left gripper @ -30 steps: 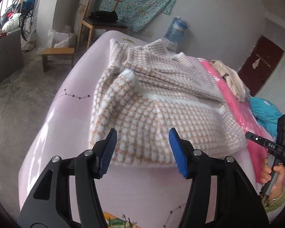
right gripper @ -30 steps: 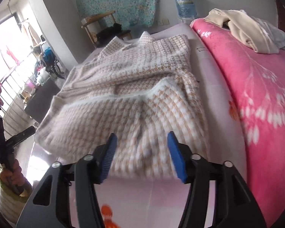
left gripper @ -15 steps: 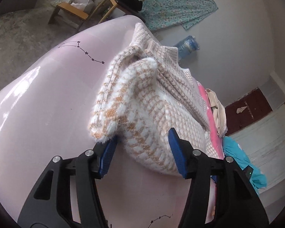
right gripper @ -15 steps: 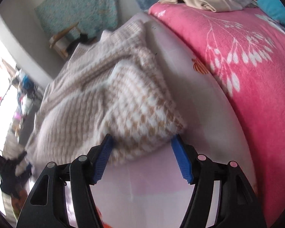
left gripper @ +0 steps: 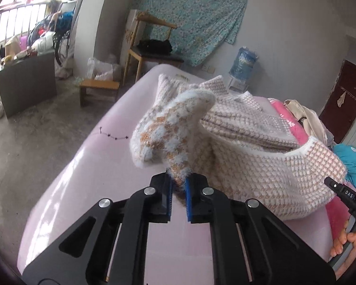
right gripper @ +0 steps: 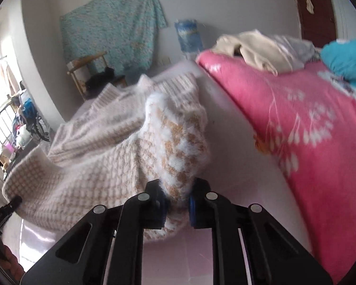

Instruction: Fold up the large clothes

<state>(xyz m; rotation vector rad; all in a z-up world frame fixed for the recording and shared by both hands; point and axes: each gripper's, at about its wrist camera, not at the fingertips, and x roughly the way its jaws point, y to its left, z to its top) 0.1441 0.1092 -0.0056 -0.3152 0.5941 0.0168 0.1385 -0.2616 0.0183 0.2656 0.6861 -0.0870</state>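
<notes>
Bed (left gripper: 87, 166) w/ pale pink sheet, pink floral blanket (right gripper: 308, 123) alongside; wooden chair (left gripper: 152, 45), teal cloth (left gripper: 192, 11) on wall. Left tongs (left gripper: 178, 190) & right tongs (right gripper: 178, 204) each pinch a near corner of sweater (left gripper: 261, 166), lifted off bed. "DAS" on right handle.

**Bedroom with grey walls and daylight from the left**

A teal floral cloth (left gripper: 192, 16) hangs on the grey wall at 12 o'clock, a wooden chair (left gripper: 149, 49) below it. Bright barred windows (left gripper: 14, 21) sit at 10 o'clock. A low wooden stool (left gripper: 98, 90) stands on the concrete floor (left gripper: 40, 137). A dark red door (left gripper: 339, 99) is at 3 o'clock.
</notes>
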